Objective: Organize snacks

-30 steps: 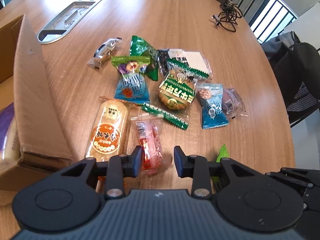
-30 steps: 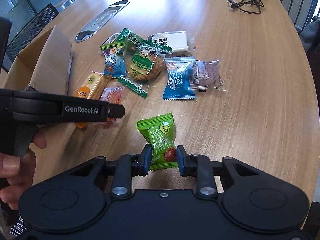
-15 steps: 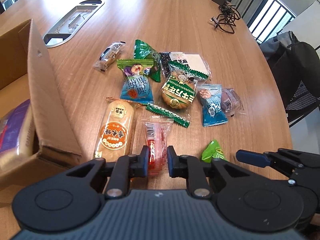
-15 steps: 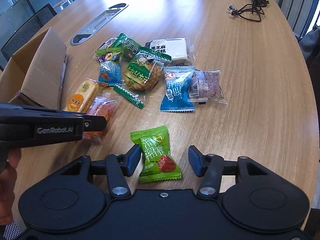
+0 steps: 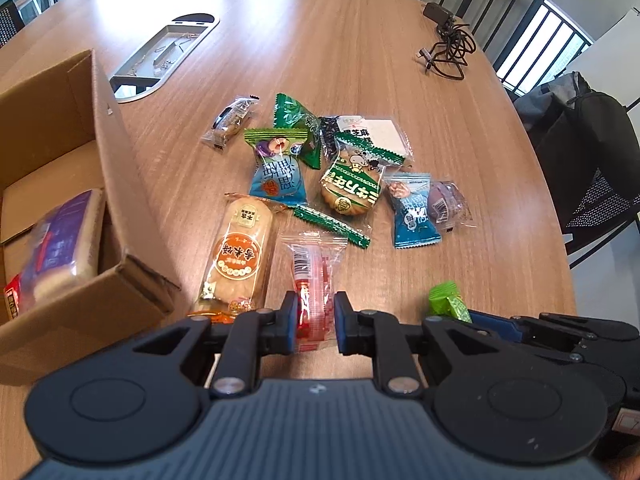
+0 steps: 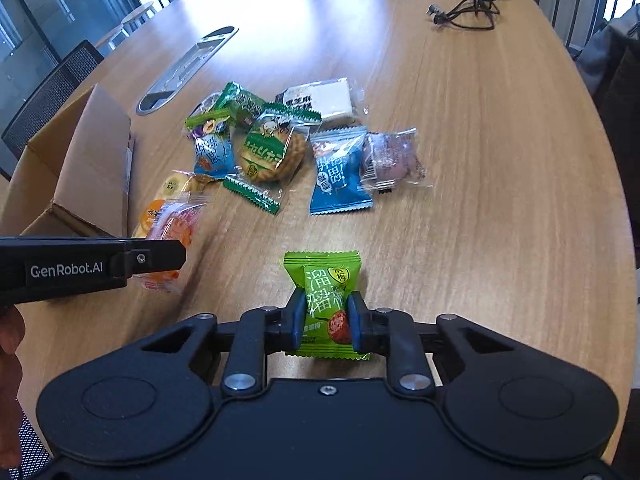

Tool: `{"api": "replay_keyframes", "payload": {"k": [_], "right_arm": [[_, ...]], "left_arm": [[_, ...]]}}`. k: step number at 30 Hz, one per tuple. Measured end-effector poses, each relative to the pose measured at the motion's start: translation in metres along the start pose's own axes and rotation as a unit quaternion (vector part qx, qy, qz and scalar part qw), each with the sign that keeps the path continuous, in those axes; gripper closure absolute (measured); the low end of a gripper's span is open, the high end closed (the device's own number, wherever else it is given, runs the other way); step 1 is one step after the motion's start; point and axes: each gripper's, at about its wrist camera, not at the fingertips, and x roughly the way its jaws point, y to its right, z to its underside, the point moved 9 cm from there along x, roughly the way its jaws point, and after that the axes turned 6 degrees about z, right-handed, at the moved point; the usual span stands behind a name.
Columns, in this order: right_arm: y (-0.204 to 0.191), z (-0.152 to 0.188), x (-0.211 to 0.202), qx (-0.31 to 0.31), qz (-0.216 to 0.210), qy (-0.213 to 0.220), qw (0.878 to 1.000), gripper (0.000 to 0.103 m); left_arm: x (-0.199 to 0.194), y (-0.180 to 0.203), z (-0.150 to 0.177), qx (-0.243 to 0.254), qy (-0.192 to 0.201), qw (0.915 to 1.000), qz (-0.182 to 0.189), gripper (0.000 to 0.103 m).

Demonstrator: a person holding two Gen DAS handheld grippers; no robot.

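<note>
Green plum packet (image 6: 326, 304) pinched between right jaws.

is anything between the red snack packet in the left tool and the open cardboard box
Only the long orange-labelled cake packet lies between the red clear-wrapped snack packet and the brown cardboard box, whose upright flap faces that side.

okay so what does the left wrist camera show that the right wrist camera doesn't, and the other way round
Only the left wrist view looks into the cardboard box, where a purple-wrapped cake lies. It also shows the left gripper shut on the red snack head-on.

Only the right wrist view shows the front of the green candy, with the right gripper shut on it, and a bit of the person's hand.

Both show the wooden table, the snack pile with the round biscuit, the two blue packets, and the black cable.
</note>
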Motion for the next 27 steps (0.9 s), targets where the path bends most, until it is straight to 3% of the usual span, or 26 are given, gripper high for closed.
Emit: {"api": "replay_keyframes", "payload": {"k": [17, 27], "right_arm": [[-0.029, 0.007, -0.061, -0.028, 0.026, 0.078, 0.996, 0.082], [-0.052, 0.009, -0.075, -0.054, 0.000, 0.099, 0.994, 0.082]], "left_arm": [[-0.048, 0.006, 0.021, -0.027, 0.048, 0.9979, -0.035, 0.085], [-0.079, -0.010, 0.032, -0.060, 0.078, 0.9932, -0.063, 0.085]]}}
